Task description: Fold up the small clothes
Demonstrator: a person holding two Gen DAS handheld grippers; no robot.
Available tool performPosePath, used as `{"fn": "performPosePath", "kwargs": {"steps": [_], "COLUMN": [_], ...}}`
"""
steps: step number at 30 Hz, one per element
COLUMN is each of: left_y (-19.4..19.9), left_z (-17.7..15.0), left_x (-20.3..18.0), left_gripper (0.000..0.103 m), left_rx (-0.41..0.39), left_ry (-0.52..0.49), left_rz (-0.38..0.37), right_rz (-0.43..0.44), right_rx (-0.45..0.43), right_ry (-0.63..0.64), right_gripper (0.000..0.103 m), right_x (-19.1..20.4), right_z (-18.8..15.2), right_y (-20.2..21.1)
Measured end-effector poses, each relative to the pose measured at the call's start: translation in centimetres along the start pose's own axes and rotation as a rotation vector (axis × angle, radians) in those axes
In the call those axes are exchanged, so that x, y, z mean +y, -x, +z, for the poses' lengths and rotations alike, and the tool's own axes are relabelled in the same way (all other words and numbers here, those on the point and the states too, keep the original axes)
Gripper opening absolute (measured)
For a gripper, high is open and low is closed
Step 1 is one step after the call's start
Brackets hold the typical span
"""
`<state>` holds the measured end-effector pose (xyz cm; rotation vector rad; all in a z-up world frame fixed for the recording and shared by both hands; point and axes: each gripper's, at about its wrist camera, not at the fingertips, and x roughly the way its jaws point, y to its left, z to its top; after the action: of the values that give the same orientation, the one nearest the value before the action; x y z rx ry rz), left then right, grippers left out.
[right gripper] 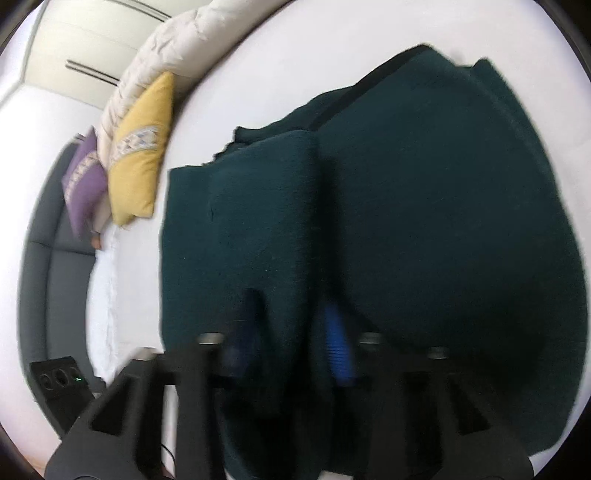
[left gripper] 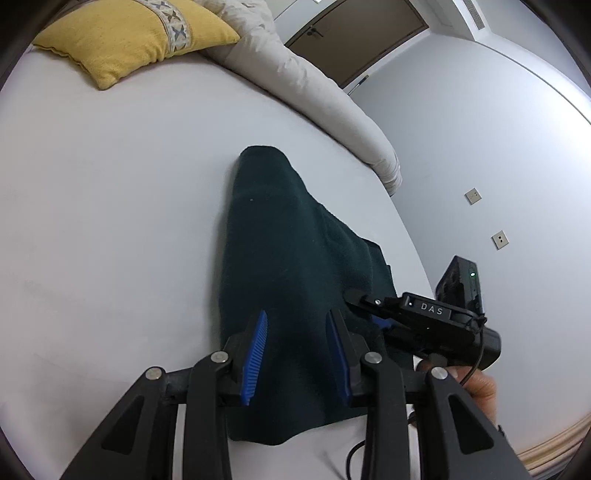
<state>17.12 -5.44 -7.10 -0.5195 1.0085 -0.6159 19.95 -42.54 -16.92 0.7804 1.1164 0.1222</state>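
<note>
Grippers: your left gripper [left gripper: 299, 354] stands apart over the dark green garment [left gripper: 288, 258], pinching nothing; your right gripper [right gripper: 291, 332] is clenched on a raised fold.
Garment: lying on the white bed [left gripper: 110, 221], partly doubled over.
Progress: you are mid-fold; flattening and final folds remain.

White bed sheet [left gripper: 110, 221]; yellow cushion [left gripper: 136, 37], purple cushion [right gripper: 83, 192], cream duvet [left gripper: 314, 96] at bed edge; brown door [left gripper: 354, 33]; grey wall [left gripper: 480, 147] with two sockets [left gripper: 472, 195]
</note>
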Motion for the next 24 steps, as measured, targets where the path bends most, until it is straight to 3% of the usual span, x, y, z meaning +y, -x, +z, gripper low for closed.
{"fn": "performPosePath", "kwargs": {"steps": [3, 6, 13, 18, 24], "left_y": [0.1, 0.3, -1.0, -3.0, -6.9], "left_z": [0.0, 0.0, 0.2, 0.5, 0.4], "left_x": [-0.7, -1.3, -4.9, -7.6, -10.1], "left_gripper": [0.035, 0.042, 0.042, 0.045, 0.049], "left_rx": [-0.008, -0.016, -0.016, -0.003, 0.026], "left_ry": [-0.029, -0.055, -0.161, -0.224, -0.302], "left_rz": [0.015, 0.031, 0.06, 0.074, 0.127], "right_rz": [0.01, 0.006, 0.003, 0.001, 0.006], "right_rx": [-0.029, -0.061, -0.111, -0.134, -0.072], "right_ry": [0.044, 0.086, 0.121, 0.089, -0.007], "right_gripper": [0.011, 0.01, 0.01, 0.01, 0.01], "right_x": [0.2, 0.7, -0.6, -4.3, -12.1], "right_z": [0.4, 0.5, 2.4, 4.6, 4.1], "right_y": [2.4, 4.3, 9.3, 12.8, 9.3]}}
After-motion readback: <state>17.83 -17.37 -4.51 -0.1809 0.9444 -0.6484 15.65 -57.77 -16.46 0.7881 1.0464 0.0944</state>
